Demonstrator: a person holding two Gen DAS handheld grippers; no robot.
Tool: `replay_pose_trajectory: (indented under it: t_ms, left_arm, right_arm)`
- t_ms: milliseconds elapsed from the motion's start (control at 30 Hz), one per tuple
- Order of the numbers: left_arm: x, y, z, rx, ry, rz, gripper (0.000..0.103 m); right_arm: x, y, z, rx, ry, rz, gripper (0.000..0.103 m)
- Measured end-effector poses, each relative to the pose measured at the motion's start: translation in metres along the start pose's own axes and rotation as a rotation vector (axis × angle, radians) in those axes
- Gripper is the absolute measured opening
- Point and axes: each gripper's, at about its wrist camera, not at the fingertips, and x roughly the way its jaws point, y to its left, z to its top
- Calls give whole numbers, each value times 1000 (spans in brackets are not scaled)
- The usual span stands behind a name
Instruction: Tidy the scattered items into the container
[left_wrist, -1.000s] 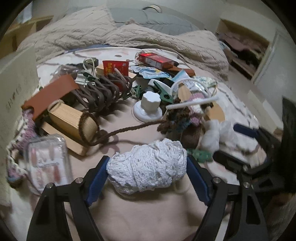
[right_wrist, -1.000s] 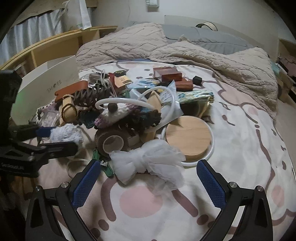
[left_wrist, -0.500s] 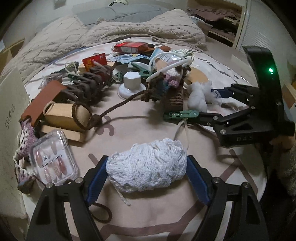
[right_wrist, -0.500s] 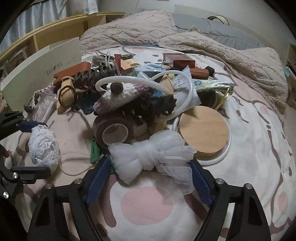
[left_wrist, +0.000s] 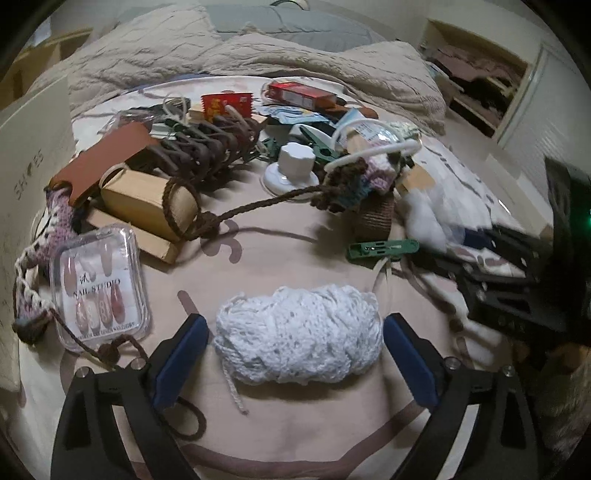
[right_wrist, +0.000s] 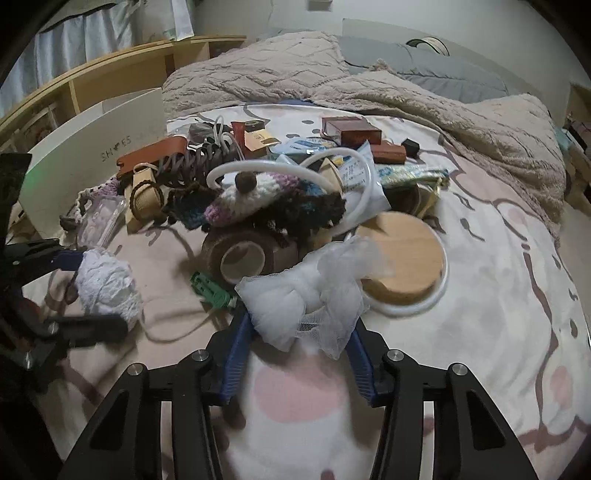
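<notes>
The left gripper (left_wrist: 295, 354) stands wide around the white crocheted yarn ball (left_wrist: 299, 334), pads just beside it, perhaps touching. Its loose strand (left_wrist: 232, 387) could catch while lifting. The right gripper (right_wrist: 299, 354) is narrow, pinching the white tulle bow (right_wrist: 310, 295); thin netting may slip out. Farther left stands the white cardboard shoe box (right_wrist: 96, 155), probably the container, behind much clutter.

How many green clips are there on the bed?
2. One clip lies in front of the twine roll. A second clip lies just behind the white knob. The pile may hide more.
</notes>
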Motion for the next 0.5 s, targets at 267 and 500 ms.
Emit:
replay_pose_trajectory:
  t_ms: [267, 500]
  left_arm:
    - [-5, -6, -2, 31, -44, 39, 97]
    - [2, -4, -6, -18, -20, 49, 97]
  right_arm:
    - [-10, -1, -13, 25, 49, 15, 51]
    - [-17, -3, -13, -17, 41, -9, 87]
